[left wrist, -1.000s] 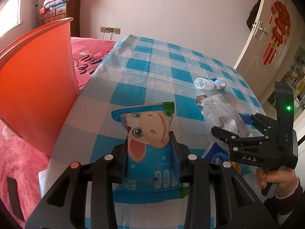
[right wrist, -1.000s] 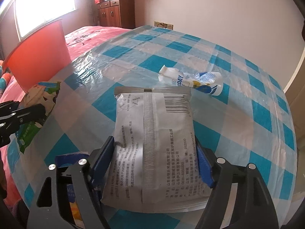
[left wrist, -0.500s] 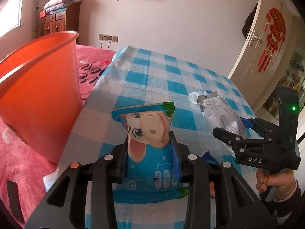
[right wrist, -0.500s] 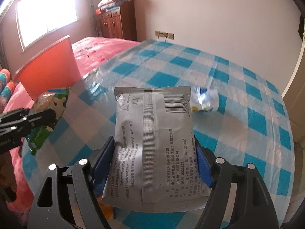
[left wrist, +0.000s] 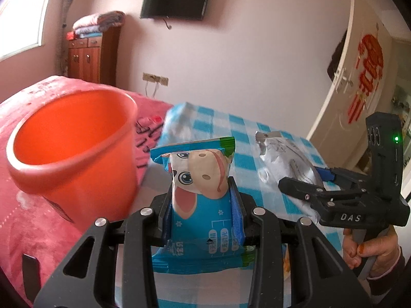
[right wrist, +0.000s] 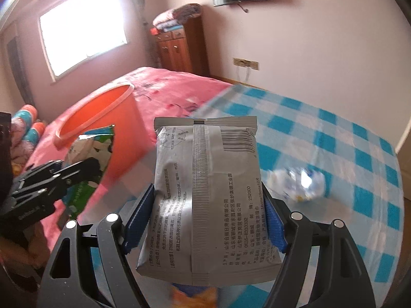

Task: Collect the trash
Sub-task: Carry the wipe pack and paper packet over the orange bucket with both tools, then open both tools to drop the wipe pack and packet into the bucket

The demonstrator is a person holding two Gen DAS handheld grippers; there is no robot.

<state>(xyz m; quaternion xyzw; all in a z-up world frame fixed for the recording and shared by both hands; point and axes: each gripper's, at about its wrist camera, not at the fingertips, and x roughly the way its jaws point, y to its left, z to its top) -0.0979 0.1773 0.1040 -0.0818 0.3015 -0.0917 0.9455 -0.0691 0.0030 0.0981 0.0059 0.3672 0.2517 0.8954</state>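
Observation:
My left gripper (left wrist: 203, 202) is shut on a blue snack wrapper with a cartoon cow face (left wrist: 199, 192), held upright in the air. My right gripper (right wrist: 205, 220) is shut on a silver wipes packet (right wrist: 205, 195), also lifted. An orange bin (left wrist: 69, 148) stands on the pink bed to the left of the left gripper, its mouth open and tilted toward me. In the right wrist view the bin (right wrist: 102, 118) lies far left, behind the left gripper (right wrist: 74, 172). In the left wrist view the right gripper (left wrist: 305, 179) and silver packet (left wrist: 282, 159) are at right.
A blue-and-white checked table (right wrist: 334, 138) lies ahead and right, with a crumpled clear wrapper (right wrist: 300, 182) on it, blurred. A blue and orange packet (right wrist: 195, 292) shows below the silver one. The pink bed (left wrist: 30, 220) is left. A wooden cabinet (right wrist: 182, 48) stands by the far wall.
Both grippers have risen and swung left with their packets. The orange bin's open mouth has come into view, and the table has dropped lower and to the right.

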